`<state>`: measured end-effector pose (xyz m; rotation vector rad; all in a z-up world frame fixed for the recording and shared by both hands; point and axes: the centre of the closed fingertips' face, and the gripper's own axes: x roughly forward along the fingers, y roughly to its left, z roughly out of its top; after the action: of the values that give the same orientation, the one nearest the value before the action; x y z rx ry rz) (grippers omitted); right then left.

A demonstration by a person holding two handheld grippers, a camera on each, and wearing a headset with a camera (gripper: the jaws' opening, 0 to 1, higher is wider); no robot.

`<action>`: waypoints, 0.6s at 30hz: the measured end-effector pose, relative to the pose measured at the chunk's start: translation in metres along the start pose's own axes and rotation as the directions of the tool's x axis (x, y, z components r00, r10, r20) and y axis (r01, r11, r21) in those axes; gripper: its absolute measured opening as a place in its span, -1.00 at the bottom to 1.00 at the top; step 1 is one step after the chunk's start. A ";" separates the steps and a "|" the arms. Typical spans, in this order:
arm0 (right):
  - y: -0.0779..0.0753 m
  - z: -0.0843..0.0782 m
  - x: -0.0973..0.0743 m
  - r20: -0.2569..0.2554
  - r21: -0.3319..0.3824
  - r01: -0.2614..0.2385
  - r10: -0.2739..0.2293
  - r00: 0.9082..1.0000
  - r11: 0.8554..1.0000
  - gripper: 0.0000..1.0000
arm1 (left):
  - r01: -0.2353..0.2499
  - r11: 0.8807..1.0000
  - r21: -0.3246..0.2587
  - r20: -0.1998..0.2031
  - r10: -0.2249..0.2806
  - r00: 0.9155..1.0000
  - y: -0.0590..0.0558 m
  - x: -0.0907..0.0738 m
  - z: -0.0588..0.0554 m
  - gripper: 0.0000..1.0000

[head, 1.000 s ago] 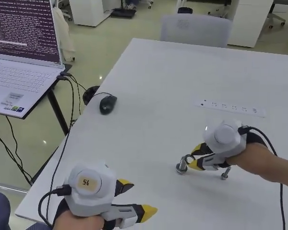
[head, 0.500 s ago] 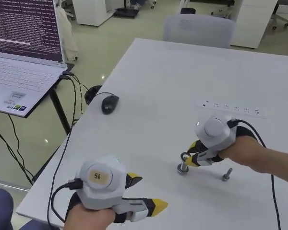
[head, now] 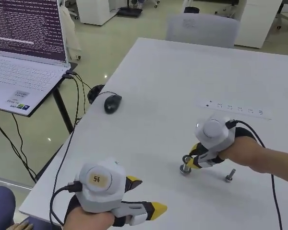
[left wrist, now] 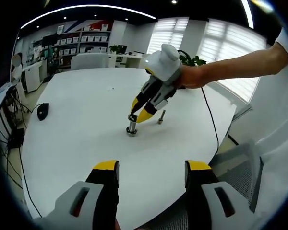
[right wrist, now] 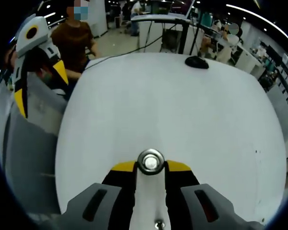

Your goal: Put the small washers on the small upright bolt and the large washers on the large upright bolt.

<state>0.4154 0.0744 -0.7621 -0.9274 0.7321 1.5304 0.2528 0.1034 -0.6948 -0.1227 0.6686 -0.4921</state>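
head view: my left gripper [head: 146, 195] hovers at the near edge of the table [head: 153, 96], fingers wide apart, holding nothing. left gripper view: the right gripper [left wrist: 137, 112] is right over the large bolt [left wrist: 131, 127], with the small bolt [left wrist: 160, 116] just beside. right gripper view: its fingers pinch a washer [right wrist: 142, 161] at the bolt's top.

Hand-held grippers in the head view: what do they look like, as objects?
Both are rounded, pale grey-white shells with a round cap on top and black jaws ending in yellow tips. The left hand-held gripper carries a yellowish label reading 56; the right hand-held gripper has a plain cap. A black cable leaves the back of each.
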 end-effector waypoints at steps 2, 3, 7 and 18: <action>0.001 -0.002 0.001 -0.007 -0.001 -0.002 0.002 1.000 1.000 -0.55 | 0.001 1.000 0.000 -0.001 -0.001 1.000 0.000 0.000 -0.001 0.09; 0.002 -0.003 0.002 -0.012 0.000 -0.004 0.004 1.000 1.000 -0.55 | 0.001 1.000 -0.001 -0.001 -0.001 1.000 0.000 0.000 -0.001 0.09; 0.001 -0.007 0.009 -0.029 0.003 -0.011 0.011 1.000 1.000 -0.55 | -0.001 1.000 -0.004 -0.005 0.001 1.000 0.002 -0.002 -0.003 0.08; 0.001 -0.018 0.028 -0.077 0.015 -0.013 0.014 0.997 1.000 -0.54 | -0.004 1.000 -0.011 -0.010 0.004 1.000 0.003 -0.004 -0.005 0.08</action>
<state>0.4161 0.0731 -0.7952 -0.9770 0.8052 1.5062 0.2479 0.1084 -0.6969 -0.1297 0.6810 -0.4850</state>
